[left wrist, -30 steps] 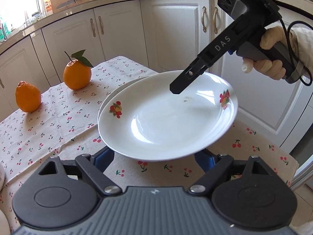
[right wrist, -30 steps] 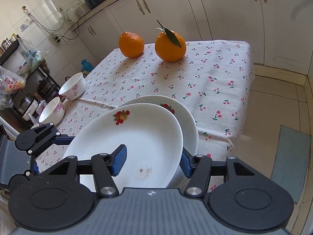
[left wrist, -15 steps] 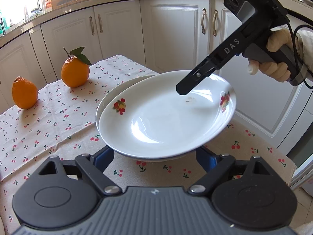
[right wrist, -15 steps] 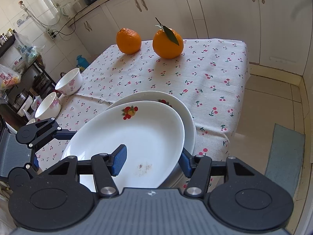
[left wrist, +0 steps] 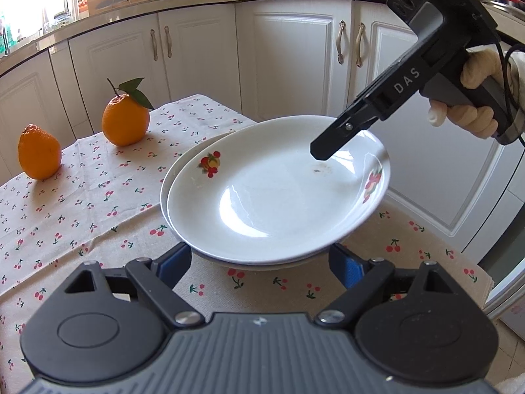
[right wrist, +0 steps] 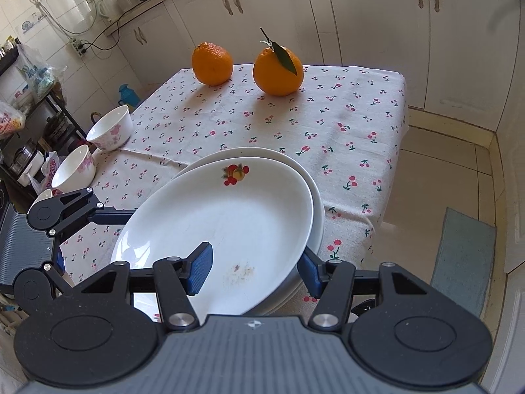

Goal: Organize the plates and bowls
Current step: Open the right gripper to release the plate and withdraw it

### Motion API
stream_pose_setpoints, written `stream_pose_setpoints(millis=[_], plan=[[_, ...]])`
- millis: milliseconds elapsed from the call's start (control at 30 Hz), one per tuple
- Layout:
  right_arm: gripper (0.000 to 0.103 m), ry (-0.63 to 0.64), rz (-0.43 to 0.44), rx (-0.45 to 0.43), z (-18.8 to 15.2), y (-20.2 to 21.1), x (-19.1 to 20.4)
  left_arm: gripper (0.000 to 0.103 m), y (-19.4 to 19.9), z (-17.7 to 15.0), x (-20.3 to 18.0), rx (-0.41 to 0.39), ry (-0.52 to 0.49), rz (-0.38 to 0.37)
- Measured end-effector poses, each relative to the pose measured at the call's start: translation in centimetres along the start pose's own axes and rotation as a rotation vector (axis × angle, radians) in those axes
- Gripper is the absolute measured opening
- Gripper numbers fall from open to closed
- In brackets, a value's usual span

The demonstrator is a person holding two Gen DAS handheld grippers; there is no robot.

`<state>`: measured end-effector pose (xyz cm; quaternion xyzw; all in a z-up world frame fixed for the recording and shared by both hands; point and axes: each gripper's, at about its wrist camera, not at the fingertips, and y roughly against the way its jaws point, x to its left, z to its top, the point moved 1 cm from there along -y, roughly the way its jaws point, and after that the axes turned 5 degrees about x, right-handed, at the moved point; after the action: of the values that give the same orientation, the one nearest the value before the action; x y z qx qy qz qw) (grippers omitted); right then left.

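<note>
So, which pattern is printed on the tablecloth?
Small red cherries on the beige cotton tablecloth, clearest in the right wrist view.

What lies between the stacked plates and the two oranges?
Only bare cherry-print tablecloth between the plates and oranges, shown in the right wrist view.

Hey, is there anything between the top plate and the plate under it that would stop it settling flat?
Nothing visible. The top plate sits tilted over the lower plate, its near rim pinched by the right gripper. The left gripper stands open at the stack's edge, not between them.
</note>
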<state>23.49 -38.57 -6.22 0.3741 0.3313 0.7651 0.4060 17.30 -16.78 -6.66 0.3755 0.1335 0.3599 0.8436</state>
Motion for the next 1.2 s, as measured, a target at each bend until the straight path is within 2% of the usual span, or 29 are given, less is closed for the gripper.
stream_pose_setpoints(millis=[333, 667, 800, 967, 1133, 1200], plan=[[0.064, 0.028, -0.056, 0.023, -0.3, 0.1, 1.0, 0.092, 0.0, 0.0, 0.0, -0.008, 0.003, -0.005], [0.072, 0.058, -0.093, 0.035, -0.5, -0.1, 2.1, 0.093, 0.0, -0.1, -0.1, -0.017, 0.001, -0.001], [0.080, 0.060, -0.116, 0.056, -0.6, -0.5, 2.3, 0.093, 0.1, -0.2, -0.1, -0.017, 0.001, 0.005], [0.085, 0.091, -0.139, 0.064, -0.9, -0.6, 3.1, 0.093, 0.3, -0.3, -0.1, -0.016, 0.000, 0.005], [0.101, 0.114, -0.148, 0.000, -0.6, 0.6, 4.3, 0.097, 0.9, -0.4, 0.1, -0.037, 0.005, 0.000], [0.103, 0.134, -0.170, -0.032, -0.5, 1.0, 5.1, 0.097, 1.3, -0.5, 0.2, -0.048, 0.007, -0.003]])
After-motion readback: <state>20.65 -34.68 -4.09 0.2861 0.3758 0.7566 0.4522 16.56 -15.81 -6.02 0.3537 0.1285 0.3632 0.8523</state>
